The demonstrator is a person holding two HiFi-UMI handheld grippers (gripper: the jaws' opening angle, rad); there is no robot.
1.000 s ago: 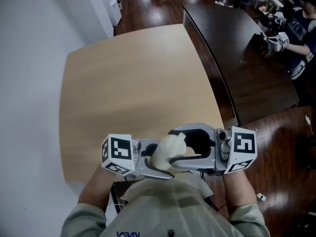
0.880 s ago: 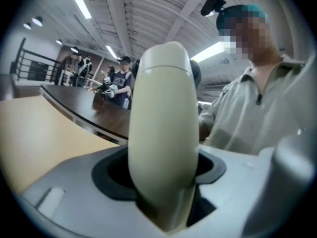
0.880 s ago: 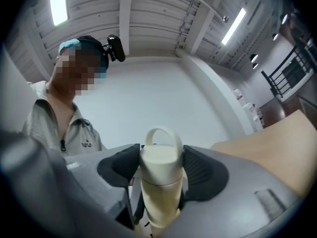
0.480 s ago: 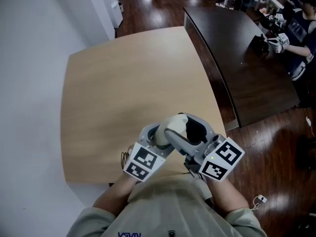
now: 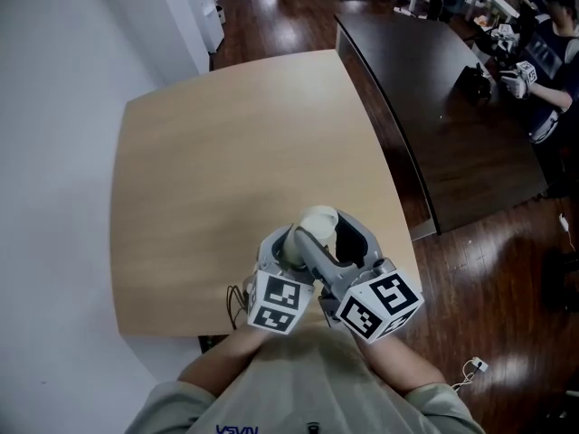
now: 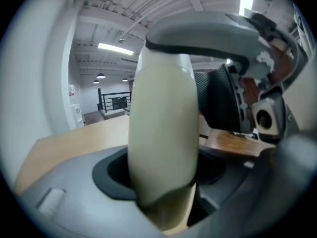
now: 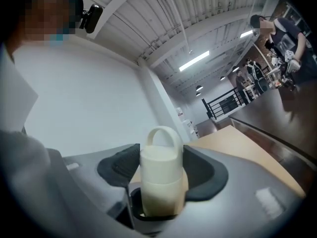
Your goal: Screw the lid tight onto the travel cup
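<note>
**Cup and lid clamped between both tongs at the near edge**

A pale wooden tabletop (image 5: 226, 152) runs away from the person, its surface bare; over its near edge, right of the middle, the left gripper (image 5: 288, 247) has its jaws closed on the body of the cream travel cup (image 5: 317, 222), one jaw pressing each side; the lid (image 7: 159, 157), cream with a loop handle, sits on the cup's top with a seam showing beneath it; the right gripper (image 5: 351, 247) grips that lid between its dark pads (image 7: 119, 168), jaws spread wide around it; further right stands a dark counter (image 5: 434, 107), and a person (image 5: 547, 52) at its far end.
</note>
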